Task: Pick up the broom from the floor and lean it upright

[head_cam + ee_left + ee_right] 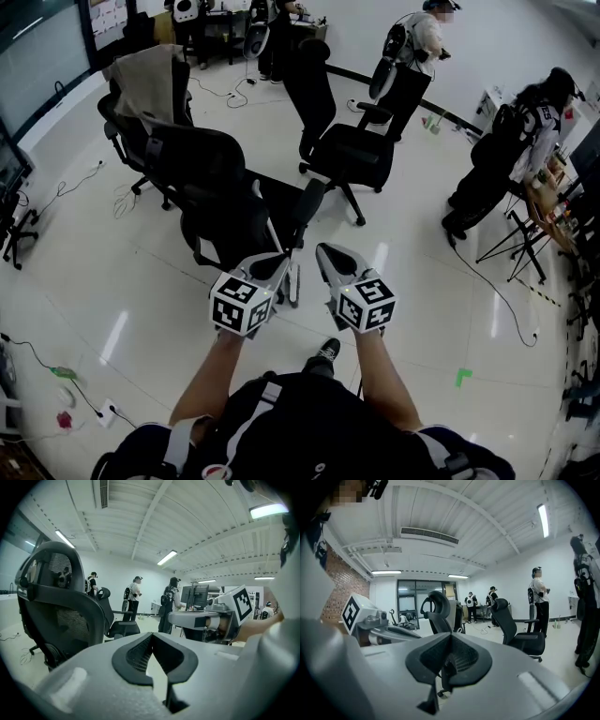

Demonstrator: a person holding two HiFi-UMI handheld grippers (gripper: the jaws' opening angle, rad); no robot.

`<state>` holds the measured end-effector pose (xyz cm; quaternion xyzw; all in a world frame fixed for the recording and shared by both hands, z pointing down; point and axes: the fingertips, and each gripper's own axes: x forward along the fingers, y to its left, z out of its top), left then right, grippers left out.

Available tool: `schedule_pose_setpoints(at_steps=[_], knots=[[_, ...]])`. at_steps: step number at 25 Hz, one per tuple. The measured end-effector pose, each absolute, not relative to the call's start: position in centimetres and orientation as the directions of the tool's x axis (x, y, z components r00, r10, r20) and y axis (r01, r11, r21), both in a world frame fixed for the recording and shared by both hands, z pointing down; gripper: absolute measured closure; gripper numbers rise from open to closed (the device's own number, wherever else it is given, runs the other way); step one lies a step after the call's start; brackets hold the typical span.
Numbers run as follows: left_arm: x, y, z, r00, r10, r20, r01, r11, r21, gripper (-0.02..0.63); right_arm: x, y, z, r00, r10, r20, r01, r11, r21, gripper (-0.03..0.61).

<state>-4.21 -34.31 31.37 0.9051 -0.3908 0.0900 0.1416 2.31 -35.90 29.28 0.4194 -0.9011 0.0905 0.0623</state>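
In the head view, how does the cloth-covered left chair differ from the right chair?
The left chair has a beige cloth draped over its back; the right chair has a bare back. The left chair stands near the glass wall, the right chair mid-floor. Both are black office chairs.

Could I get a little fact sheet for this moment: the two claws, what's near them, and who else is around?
Left claw: shut, empty
Right claw: shut, empty
Directly ahead: black office chair
Further off: second office chair
Others: person at the back, person at the right
Broom: cannot make one out
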Motion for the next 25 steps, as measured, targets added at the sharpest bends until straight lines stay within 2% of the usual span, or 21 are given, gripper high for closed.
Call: schedule_pose_setpoints(at_steps=[25], knots=[[-4.3,-34.2,30.7,0.692,-0.67,0.269,-0.72,-0.671,0.179,0.614,0.6,-35.5,28.4,-0.685,-0.709,0.169,-0.728,0.676,-0.115,0.575]])
